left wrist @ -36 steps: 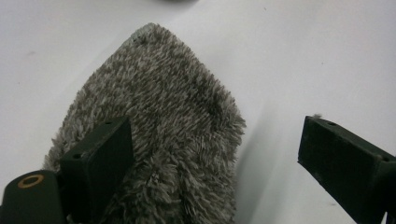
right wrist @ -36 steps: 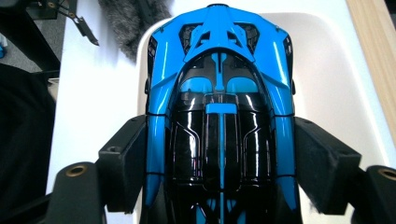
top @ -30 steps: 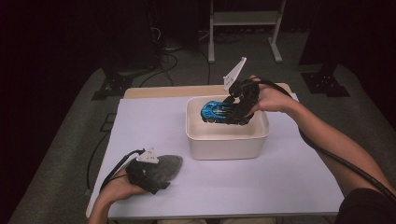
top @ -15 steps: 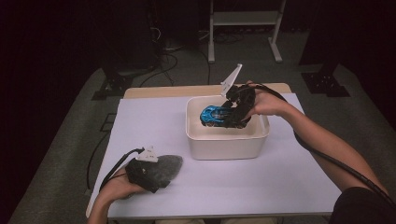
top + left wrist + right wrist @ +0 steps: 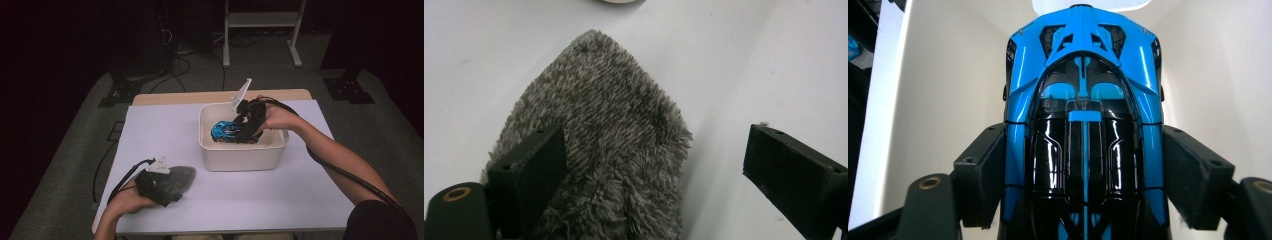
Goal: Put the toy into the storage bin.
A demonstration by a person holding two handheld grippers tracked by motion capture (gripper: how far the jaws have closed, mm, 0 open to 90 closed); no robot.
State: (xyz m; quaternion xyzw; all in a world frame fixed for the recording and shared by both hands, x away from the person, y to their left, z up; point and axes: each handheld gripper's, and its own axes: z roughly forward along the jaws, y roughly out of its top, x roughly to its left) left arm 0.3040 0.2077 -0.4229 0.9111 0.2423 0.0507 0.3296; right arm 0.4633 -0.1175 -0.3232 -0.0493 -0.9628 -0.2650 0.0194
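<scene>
A blue and black toy car (image 5: 224, 131) hangs inside the white bin (image 5: 240, 159), low between its walls. My right gripper (image 5: 246, 126) is shut on it. In the right gripper view both pads press on the flanks of the car (image 5: 1083, 95), its nose pointing away along the bin wall (image 5: 943, 75). At the table's front left my left gripper (image 5: 161, 183) rests on a grey fuzzy cloth (image 5: 181, 176). Its jaws stand open. One jaw lies on the cloth (image 5: 614, 135) and the other is over bare table beside it.
The table is covered by a pale sheet (image 5: 165, 130). Black stands and cables (image 5: 125, 90) sit on the floor behind the table, with a white frame (image 5: 260, 30) farther back.
My right gripper has sunk with the car from above the bin's rim down into the bin. The left gripper and the cloth have stayed put.
</scene>
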